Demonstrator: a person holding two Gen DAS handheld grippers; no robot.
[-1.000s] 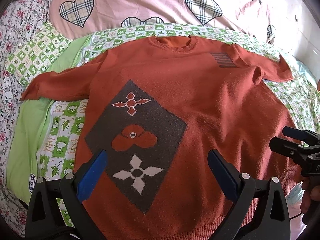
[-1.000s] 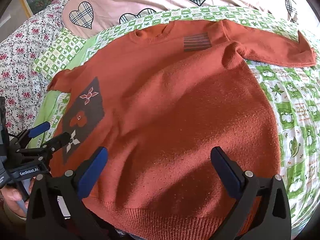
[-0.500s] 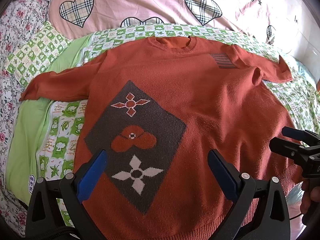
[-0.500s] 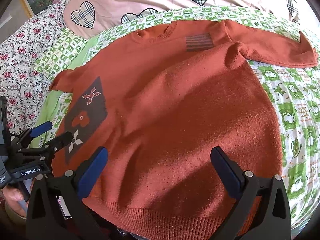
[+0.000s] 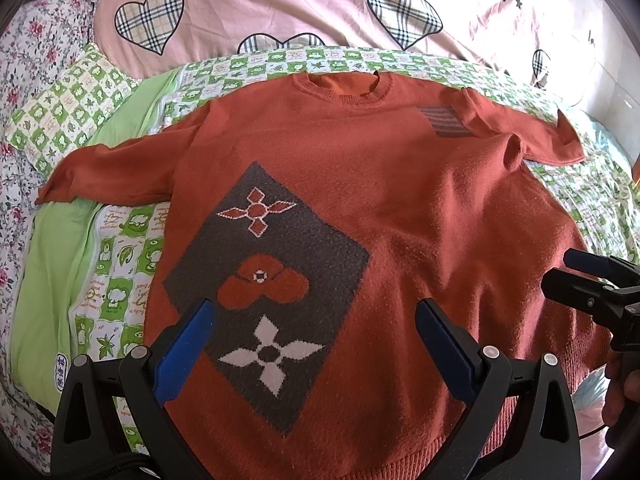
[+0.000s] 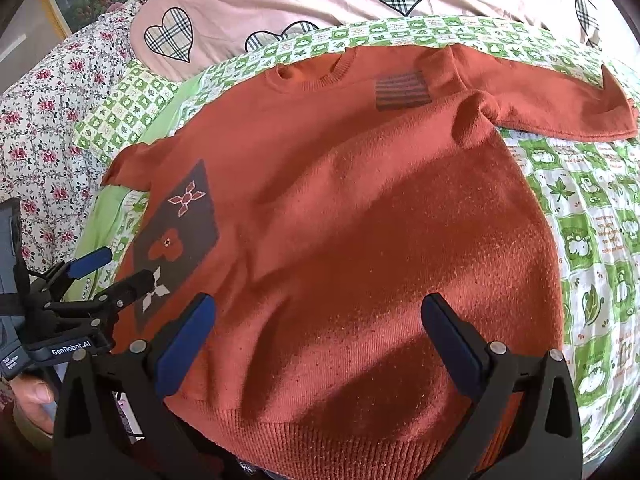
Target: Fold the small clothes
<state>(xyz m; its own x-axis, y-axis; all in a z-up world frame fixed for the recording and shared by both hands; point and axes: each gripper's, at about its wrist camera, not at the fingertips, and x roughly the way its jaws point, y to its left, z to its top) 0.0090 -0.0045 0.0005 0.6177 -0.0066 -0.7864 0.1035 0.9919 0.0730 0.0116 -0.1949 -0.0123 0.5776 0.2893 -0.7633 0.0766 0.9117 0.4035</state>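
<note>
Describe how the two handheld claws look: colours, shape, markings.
Both claws are matte black plastic with two angled fingers lined in blue pads and silver pivot screws. The left claw carries white "GenRobot.AI" lettering, seen from the right wrist. The right claw looks identical in build.
</note>
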